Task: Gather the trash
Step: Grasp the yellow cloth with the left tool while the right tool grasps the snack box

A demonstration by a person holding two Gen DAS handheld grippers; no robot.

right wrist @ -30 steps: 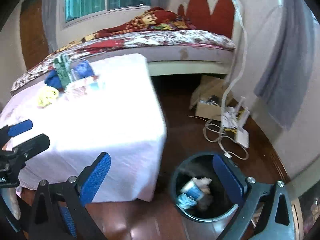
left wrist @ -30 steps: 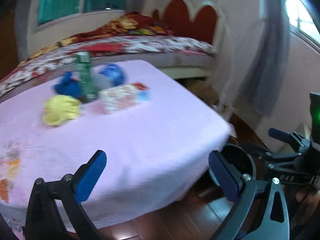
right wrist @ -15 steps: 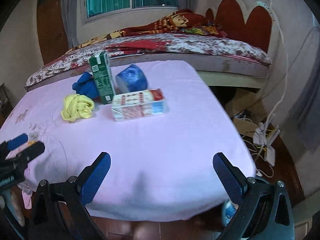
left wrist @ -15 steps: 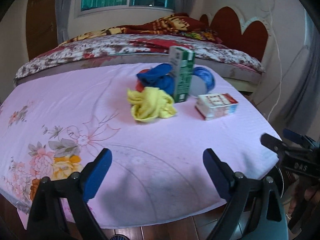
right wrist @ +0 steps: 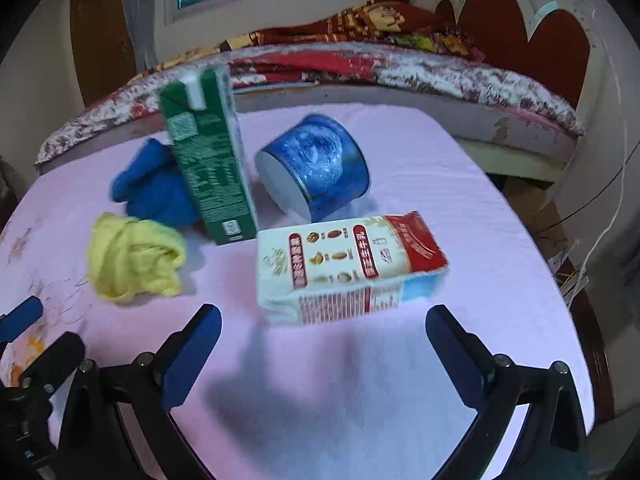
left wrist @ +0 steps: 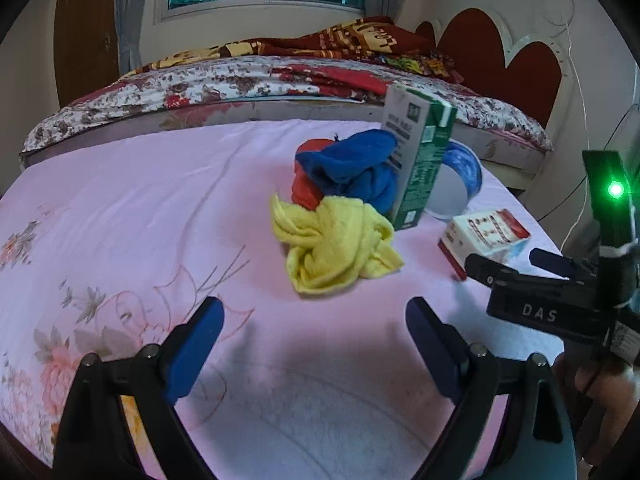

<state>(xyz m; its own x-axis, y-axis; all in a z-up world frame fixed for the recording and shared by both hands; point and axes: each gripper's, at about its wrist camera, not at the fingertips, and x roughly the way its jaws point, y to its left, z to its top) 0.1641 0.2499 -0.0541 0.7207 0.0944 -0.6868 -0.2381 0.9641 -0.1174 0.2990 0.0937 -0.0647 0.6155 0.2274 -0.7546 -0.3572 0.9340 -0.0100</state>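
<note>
A white and red carton lies on its side on the pink tablecloth, just ahead of my open, empty right gripper. A green carton stands upright behind it, next to a blue tin on its side. A yellow cloth lies ahead of my open, empty left gripper, with a blue cloth and the green carton behind it. The white and red carton is at the right, behind the right gripper's body.
A bed with a floral cover and red headboard stands behind the table. A red item lies under the blue cloth. Cables and boxes lie on the floor to the right of the table.
Both grippers have swung from the bin and floor at the table's right edge back over the table and moved closer to the items. Both stay open.
</note>
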